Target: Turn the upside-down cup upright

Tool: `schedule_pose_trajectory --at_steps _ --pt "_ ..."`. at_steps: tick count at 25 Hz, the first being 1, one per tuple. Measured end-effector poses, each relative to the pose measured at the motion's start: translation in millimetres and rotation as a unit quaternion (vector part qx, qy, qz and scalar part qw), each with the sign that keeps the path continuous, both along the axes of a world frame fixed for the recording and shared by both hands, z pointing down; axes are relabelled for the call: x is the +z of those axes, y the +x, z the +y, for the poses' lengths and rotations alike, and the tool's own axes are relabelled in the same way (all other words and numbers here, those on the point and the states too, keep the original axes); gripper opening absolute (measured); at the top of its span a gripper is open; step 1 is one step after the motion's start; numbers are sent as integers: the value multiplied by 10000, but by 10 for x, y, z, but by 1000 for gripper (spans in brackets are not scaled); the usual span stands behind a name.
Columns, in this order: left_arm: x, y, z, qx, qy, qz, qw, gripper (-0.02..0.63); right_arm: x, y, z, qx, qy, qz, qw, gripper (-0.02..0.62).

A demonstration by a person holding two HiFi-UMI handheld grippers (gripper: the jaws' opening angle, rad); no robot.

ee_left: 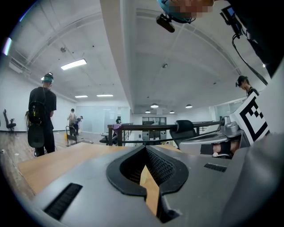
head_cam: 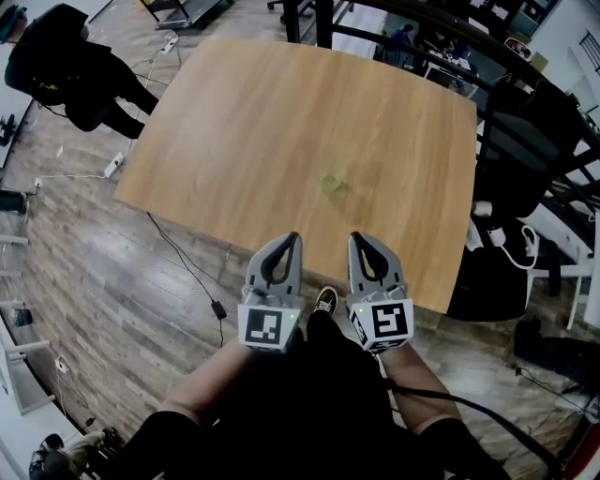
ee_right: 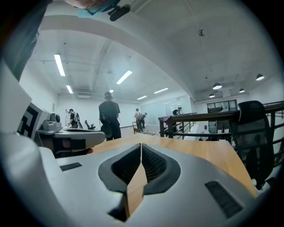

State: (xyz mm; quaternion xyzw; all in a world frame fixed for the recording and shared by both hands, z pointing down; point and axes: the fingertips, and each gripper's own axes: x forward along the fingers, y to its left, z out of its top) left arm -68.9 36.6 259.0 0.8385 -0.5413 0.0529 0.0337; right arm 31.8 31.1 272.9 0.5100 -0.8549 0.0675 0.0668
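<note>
A small pale green see-through thing [head_cam: 330, 182], probably the cup, sits near the middle of the wooden table [head_cam: 244, 141]; it is too blurred to tell which way up it stands. My left gripper [head_cam: 293, 238] and right gripper [head_cam: 357, 238] hang side by side over the table's near edge, both short of the cup and pointing toward it. Both are shut with nothing between the jaws. In the left gripper view the left gripper [ee_left: 145, 149] shows its jaws pressed together, and the right gripper [ee_right: 141, 145] shows the same in its own view. Neither gripper view shows the cup.
A person in black [head_cam: 66, 66] stands beyond the table's far left corner. A black office chair [head_cam: 525, 178] stands at the table's right side, with a dark railing [head_cam: 422, 28] behind. Cables [head_cam: 187, 267] run across the wooden floor left of me.
</note>
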Motion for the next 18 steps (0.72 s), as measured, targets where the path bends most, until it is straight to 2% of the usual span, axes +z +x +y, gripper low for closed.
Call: schedule_pose_trajectory --at_steps 7,8,9,11,15,18 --pt "648 -109 -815 29 -459 -35 9989 8 747 -121 -734 -129 -655 204 9976 23" --pt "774 -129 -923 44 -508 -51 9987 8 914 -151 -824 -192 -817 271 9961 71" --pt "897 -145 -1019 77 -550 -73 9984 8 1081 -179 -904 -250 -984 328 9943 146" --pt "1131 -169 -1180 185 -620 -135 9978 8 1364 -219 -1062 -290 -1212 388 9914 210" --pt "1495 -218 -1399 297 -656 -216 9972 100 1779 -302 -1361 -291 -1358 513 9890 264" --pt "1680 -262 -1518 375 -680 -80 9969 128 1951 -399 -1549 -340 -1346 544 9888 299"
